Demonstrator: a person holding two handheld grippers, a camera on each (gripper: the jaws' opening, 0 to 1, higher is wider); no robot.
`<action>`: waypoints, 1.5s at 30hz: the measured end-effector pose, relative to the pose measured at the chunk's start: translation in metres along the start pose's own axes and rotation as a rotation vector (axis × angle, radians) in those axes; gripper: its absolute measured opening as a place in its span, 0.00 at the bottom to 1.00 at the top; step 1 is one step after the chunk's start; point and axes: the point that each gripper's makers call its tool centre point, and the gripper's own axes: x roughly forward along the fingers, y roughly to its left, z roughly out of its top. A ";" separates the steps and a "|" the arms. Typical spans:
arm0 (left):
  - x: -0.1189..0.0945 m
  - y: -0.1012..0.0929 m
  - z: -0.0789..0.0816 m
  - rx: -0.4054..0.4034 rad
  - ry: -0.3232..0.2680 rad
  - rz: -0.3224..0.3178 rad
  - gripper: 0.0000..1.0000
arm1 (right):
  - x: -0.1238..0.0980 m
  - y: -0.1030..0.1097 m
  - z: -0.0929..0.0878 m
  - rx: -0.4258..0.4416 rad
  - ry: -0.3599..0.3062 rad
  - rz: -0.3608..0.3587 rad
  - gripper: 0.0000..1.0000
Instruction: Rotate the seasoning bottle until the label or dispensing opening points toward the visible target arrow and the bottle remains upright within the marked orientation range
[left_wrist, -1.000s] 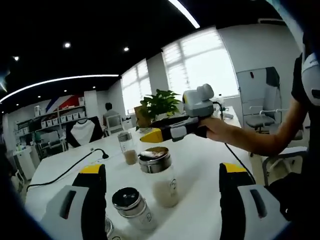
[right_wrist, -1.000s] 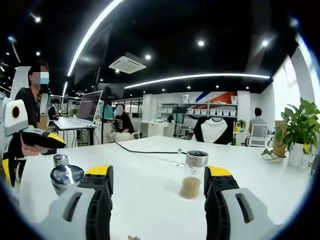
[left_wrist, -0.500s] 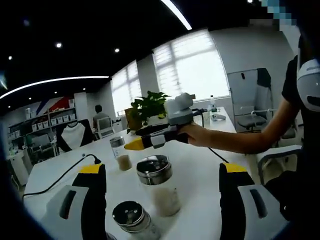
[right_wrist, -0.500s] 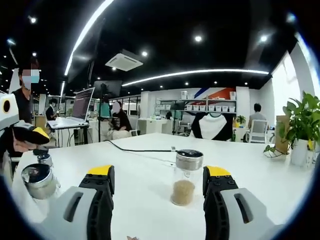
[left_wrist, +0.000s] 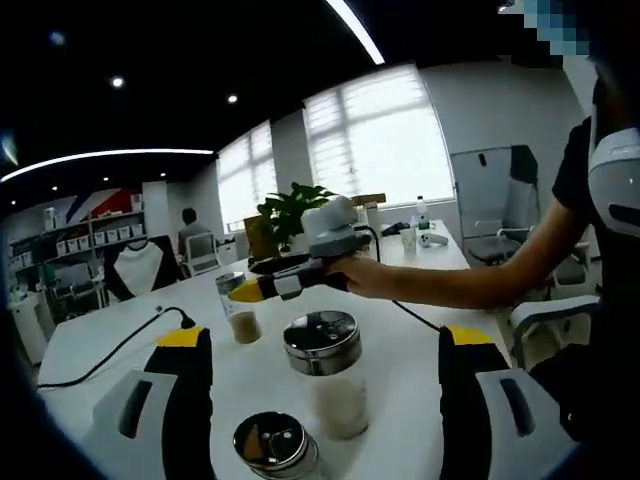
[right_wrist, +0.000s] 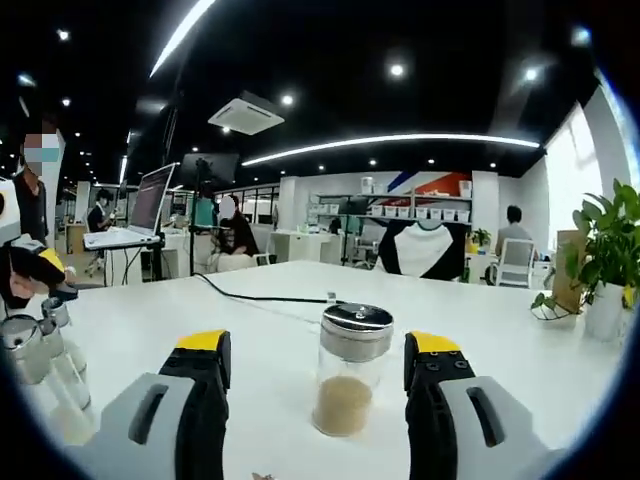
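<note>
While the white table (right_wrist: 560, 360) carries it upright, the glass seasoning bottle (right_wrist: 347, 372) stands just ahead, between the wide-spread jaws of the right claw (right_wrist: 315, 375); rigid, smooth and likely slippery, it is best gripped mid-body, below its metal shaker cap (right_wrist: 355, 330).

Left claw (left_wrist: 325, 372): jaws wide, a second shaker jar (left_wrist: 328, 385) between them.

counter (right_wrist: 270, 330): white, wide, bare in places
cable (right_wrist: 245, 296): black, lying across the counter
plant (right_wrist: 610, 245): leafy, green, in a white pot near the counter's edge
laptop (right_wrist: 140, 210): open, raised on a stand
shelves (right_wrist: 400, 205): along the back wall, holding boxes
chair (left_wrist: 500, 200): grey, by the bright window (left_wrist: 375, 135)
</note>
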 end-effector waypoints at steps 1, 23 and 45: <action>0.000 0.000 0.000 0.000 -0.002 -0.002 0.99 | 0.003 -0.005 0.000 -0.002 0.002 -0.010 0.70; 0.005 0.008 -0.008 -0.040 -0.007 -0.009 0.99 | 0.032 -0.014 -0.018 0.006 0.002 -0.013 0.51; 0.002 0.005 -0.005 -0.044 -0.021 -0.008 0.99 | 0.013 -0.014 -0.012 -0.004 -0.029 -0.021 0.38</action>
